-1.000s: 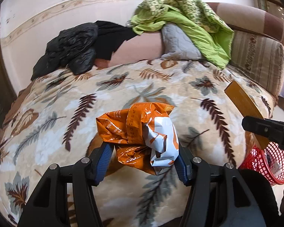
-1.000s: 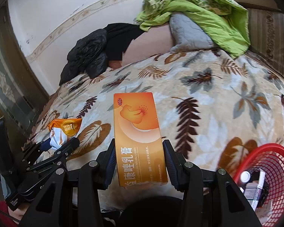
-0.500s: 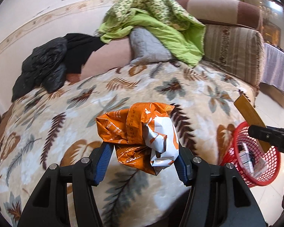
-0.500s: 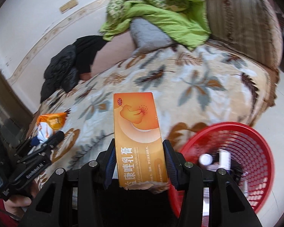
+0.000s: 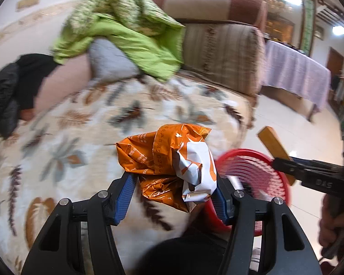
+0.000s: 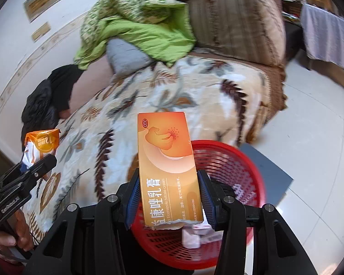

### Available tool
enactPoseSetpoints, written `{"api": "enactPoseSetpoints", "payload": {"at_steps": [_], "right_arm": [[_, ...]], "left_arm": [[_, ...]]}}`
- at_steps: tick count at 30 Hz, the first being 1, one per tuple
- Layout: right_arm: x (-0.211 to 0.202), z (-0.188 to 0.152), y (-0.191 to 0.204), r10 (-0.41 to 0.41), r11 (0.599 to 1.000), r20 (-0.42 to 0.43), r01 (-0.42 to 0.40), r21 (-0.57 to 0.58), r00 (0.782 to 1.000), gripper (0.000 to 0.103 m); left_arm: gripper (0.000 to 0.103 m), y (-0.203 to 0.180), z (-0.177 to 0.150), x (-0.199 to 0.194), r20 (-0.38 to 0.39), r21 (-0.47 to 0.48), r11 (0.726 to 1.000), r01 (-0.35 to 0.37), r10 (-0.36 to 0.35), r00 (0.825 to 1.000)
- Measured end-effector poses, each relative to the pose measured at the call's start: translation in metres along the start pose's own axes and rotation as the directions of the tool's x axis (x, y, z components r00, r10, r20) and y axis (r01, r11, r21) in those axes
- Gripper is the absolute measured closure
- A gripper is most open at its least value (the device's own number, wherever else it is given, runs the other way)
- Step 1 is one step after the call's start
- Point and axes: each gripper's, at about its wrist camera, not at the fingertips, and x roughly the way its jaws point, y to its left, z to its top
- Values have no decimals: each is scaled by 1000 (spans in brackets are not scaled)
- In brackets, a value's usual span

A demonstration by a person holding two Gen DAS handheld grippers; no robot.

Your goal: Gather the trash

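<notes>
While both jaws clamped trash, left gripper (image 5: pixel 173 197) on crumpled wrapper (image 5: pixel 167 165), right gripper (image 6: pixel 168 200) on cream box (image 6: pixel 168 169), best release was squarely over red basket (image 6: pixel 229 160).

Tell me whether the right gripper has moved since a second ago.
Yes. The right gripper, shut on the orange box, has swung from over the leaf-print blanket to above the red basket on the floor.

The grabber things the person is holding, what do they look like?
Both the left gripper and the right gripper have chunky black plastic frames with silver bolt heads and two fingers lined with ribbed blue pads. White lettering runs along the side of each. No cables show.
</notes>
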Motion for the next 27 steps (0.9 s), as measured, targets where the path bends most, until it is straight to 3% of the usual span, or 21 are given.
{"api": "enactPoseSetpoints", "payload": {"at_steps": [5, 11, 16, 23, 27], "right_arm": [[-10, 1, -21, -27, 999, 12, 27, 44, 1000, 52], [-7, -1, -35, -38, 996, 9, 38, 81, 999, 52], [-7, -3, -44, -46, 992, 6, 45, 114, 999, 52], [-15, -1, -38, -79, 993, 29, 76, 96, 996, 51], [-19, -4, -22, -140, 988, 52, 136, 68, 989, 36]], "left_arm": [[44, -27, 7, 19, -76, 4, 991, 132, -131, 988], [44, -60, 7, 46, -132, 17, 977, 213, -209, 969], [37, -71, 3, 61, -183, 2, 969, 247, -242, 953], [31, -59, 3, 53, -160, -27, 969, 247, -248, 955], [25, -47, 0, 39, -123, -25, 978, 207, -209, 970]]}}
